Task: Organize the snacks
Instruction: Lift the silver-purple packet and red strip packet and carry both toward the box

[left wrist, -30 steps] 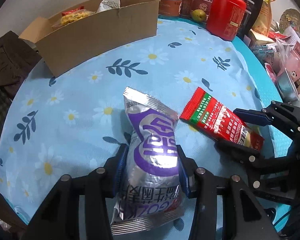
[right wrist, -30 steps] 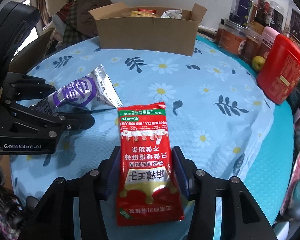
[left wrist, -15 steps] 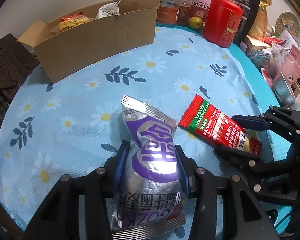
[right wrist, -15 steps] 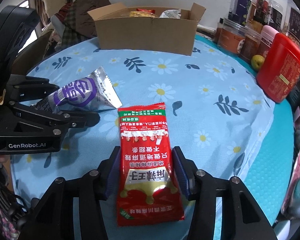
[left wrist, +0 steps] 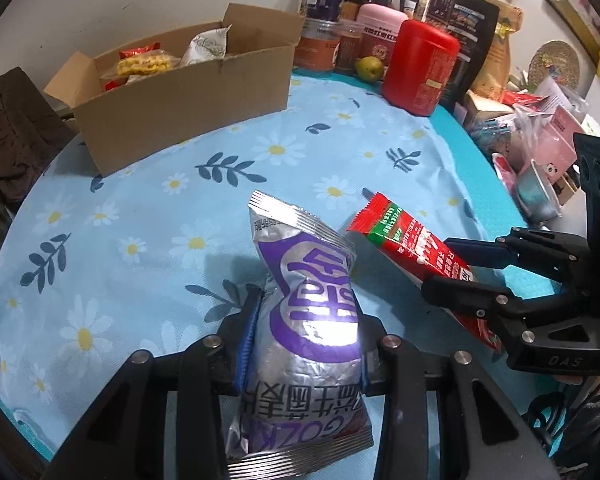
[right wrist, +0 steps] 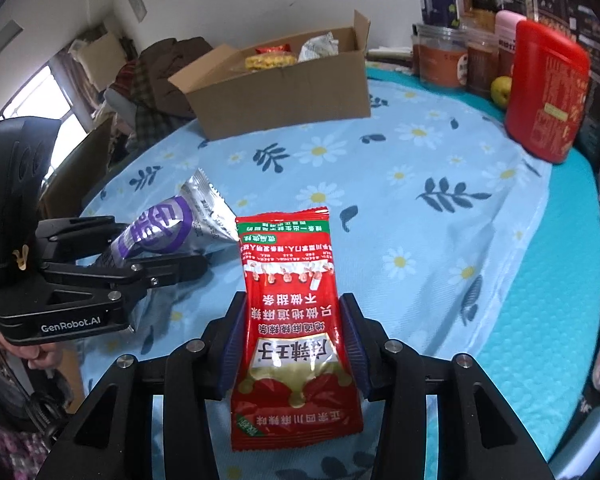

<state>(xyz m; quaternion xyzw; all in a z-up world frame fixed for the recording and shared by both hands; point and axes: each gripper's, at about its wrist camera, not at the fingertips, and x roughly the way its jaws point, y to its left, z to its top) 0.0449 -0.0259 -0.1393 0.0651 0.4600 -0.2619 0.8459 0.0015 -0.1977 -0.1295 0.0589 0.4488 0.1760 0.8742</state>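
My left gripper (left wrist: 304,316) is shut on a silver and purple snack bag (left wrist: 308,320) and holds it above the flowered tablecloth. My right gripper (right wrist: 290,320) is shut on a red snack packet (right wrist: 290,320) and holds it lifted too. Each gripper shows in the other view: the right one (left wrist: 456,268) with the red packet (left wrist: 404,236), the left one (right wrist: 168,248) with the silver bag (right wrist: 168,224). An open cardboard box (left wrist: 188,96) with several snacks inside stands at the far side of the table; it also shows in the right wrist view (right wrist: 284,92).
A red canister (left wrist: 418,68), jars (left wrist: 320,44), a green fruit (left wrist: 369,69) and dark pouches (left wrist: 474,32) line the back right. Cluttered packets and cups (left wrist: 540,184) lie past the right table edge. Dark clothes (left wrist: 8,128) are piled at the left.
Both grippers have risen off the cloth with their packets, and both views now look more toward the cardboard box.
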